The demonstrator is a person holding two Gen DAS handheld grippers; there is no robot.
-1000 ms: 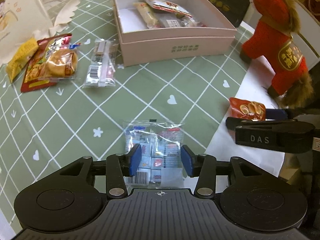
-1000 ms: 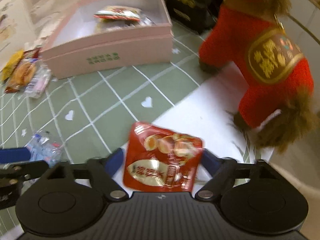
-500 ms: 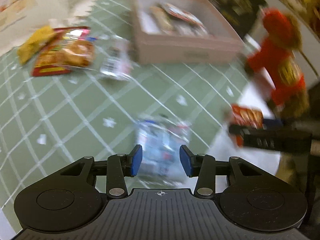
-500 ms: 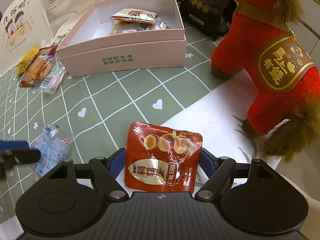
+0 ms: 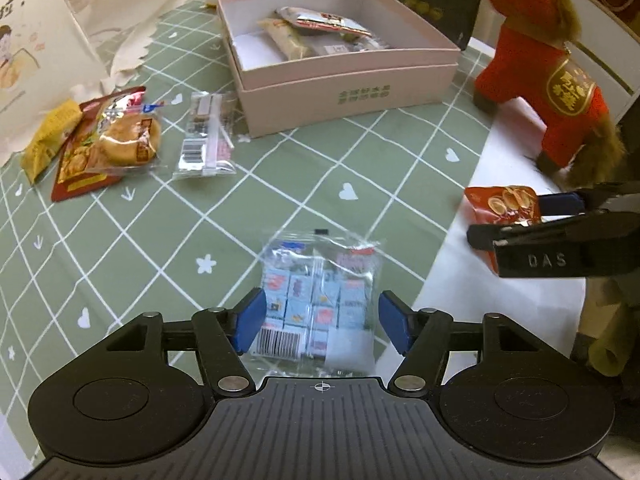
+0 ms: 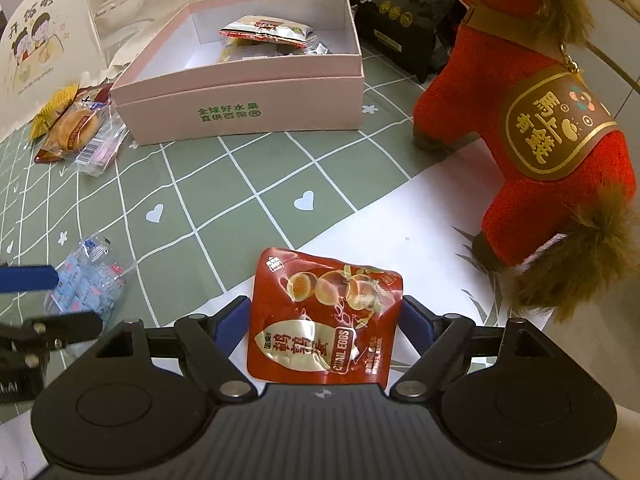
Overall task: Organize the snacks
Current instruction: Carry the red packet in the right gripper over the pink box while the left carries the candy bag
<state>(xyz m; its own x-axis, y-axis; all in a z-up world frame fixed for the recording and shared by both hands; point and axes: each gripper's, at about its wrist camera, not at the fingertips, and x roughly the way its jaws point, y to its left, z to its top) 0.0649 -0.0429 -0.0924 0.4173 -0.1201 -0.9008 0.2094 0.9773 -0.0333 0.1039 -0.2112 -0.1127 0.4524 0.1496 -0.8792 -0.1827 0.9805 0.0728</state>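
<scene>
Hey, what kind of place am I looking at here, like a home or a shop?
Most likely a home table, set up for tidying snacks. It has a green checked tablecloth with hearts, a pink gift box holding snack packets, and a red plush horse standing as decoration.

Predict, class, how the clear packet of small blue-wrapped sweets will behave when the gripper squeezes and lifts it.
The clear packet is thin crinkly film around loose little cubes, so it will probably sag and shift rather than stay flat. The glossy wrap may slip against the left gripper's pads. It looks light, and lying flat on the tablecloth, unlikely to roll.
</scene>
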